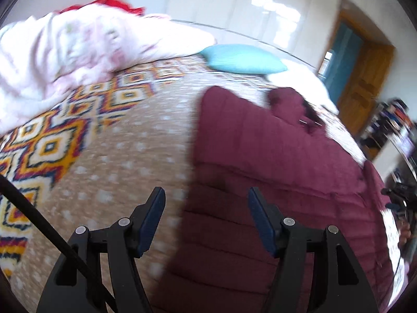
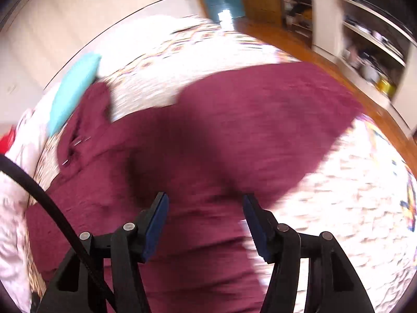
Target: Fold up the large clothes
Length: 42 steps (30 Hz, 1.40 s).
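A large maroon quilted jacket lies spread on the patterned bedspread. In the left wrist view my left gripper is open and empty, above the jacket's left edge where it meets the bedspread. In the right wrist view the same jacket fills the middle, with one sleeve reaching towards the upper left. My right gripper is open and empty, just above the jacket's near part. Both views are blurred by motion.
A turquoise pillow lies at the far side of the bed, also in the right wrist view. A heap of pink-white bedding with something red lies at the far left. A wooden door, wooden floor and shelves stand beyond the bed.
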Tool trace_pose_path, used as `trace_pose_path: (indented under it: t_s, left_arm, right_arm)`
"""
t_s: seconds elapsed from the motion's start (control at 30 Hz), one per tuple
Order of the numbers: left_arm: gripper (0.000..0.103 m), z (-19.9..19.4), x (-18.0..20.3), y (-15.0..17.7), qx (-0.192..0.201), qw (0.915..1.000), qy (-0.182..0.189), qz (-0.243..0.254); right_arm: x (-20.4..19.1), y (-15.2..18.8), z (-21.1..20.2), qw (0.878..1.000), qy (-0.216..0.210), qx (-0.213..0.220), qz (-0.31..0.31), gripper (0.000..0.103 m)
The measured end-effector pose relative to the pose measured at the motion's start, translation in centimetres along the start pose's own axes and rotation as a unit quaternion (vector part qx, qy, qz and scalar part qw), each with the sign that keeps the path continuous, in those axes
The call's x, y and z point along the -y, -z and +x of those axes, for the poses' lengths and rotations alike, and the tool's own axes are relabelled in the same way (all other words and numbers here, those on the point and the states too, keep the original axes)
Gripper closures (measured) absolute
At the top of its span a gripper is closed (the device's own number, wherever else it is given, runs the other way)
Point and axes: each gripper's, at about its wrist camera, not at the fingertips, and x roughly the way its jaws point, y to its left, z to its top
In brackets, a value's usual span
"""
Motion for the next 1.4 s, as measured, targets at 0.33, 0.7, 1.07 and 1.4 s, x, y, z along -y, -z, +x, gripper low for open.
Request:
trace_pose_path:
  t_s: [0.33, 0.7, 1.07, 1.4]
  left_arm:
    - [0.038, 2.9, 5.4, 2.9, -0.045, 0.9949, 0.022, 0.087]
    - [0.033, 4.4, 5.2, 3.3, -0.071, 0.9939, 0.013, 0.084]
    - [0.031, 4.5, 5.2, 3.2, -0.076, 0.9936, 0.017, 0.082]
    - [0.031, 4.1, 4.8, 3.0, -0.072, 0.9946, 0.026, 0.07]
  right_arm:
    - [16.4, -2.7, 1.2, 0.969, -0.062, 0.025, 0.238, 0.039]
    - [16.4, -7.2, 4.0, 0.955, -0.075, 0.043, 0.283, 0.089]
    - [1.6, -7.3, -3.2, 0.973, -0.215, 0.053, 0.061, 0.094]
    - [-19.2, 4.2, -1.2, 0.931, -0.289, -0.074, -0.212, 0.094]
